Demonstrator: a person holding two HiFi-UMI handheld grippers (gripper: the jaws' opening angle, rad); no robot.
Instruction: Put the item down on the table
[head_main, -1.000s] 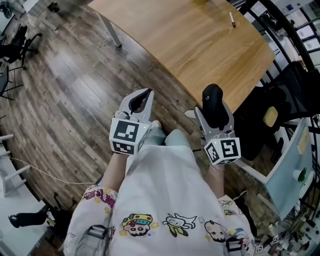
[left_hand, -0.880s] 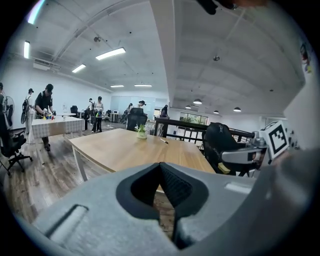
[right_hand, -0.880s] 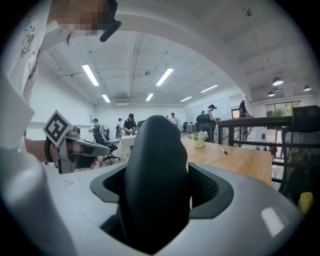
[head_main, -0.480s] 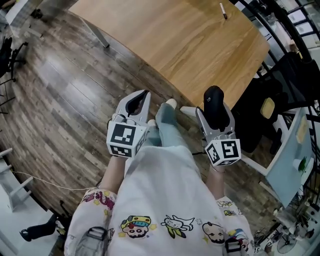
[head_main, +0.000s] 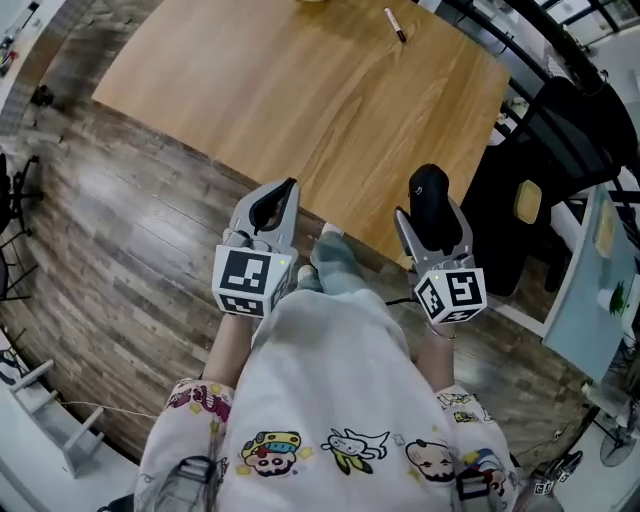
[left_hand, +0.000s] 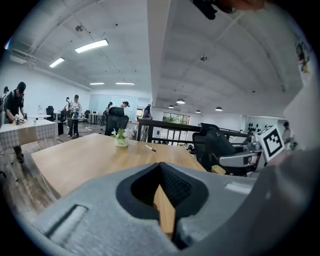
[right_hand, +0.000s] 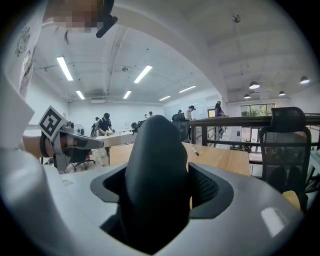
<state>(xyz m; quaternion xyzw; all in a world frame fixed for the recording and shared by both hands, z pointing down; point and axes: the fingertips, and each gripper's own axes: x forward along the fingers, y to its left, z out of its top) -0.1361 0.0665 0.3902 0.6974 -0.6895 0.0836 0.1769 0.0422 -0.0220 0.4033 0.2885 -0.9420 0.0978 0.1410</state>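
Observation:
A black rounded item (head_main: 428, 194) stands upright between the jaws of my right gripper (head_main: 431, 207), which is shut on it. In the right gripper view the item (right_hand: 155, 170) fills the gap between the pads. Held beside it at about the same height, my left gripper (head_main: 273, 204) is shut with nothing in it. Its jaws meet with only a sliver of the wooden table (left_hand: 80, 157) showing through. Both gripper tips hang at the near edge of the table (head_main: 300, 90).
A marker pen (head_main: 396, 25) lies at the table's far side, and a small potted plant (left_hand: 120, 139) stands beyond it. A black office chair (head_main: 545, 150) is right of the table. Wood-plank floor (head_main: 110, 220) lies to the left. People stand at distant tables.
The person has walked forward. The table's near edge has come up to the gripper tips. Both grippers keep the same pose, and the black item stays held.

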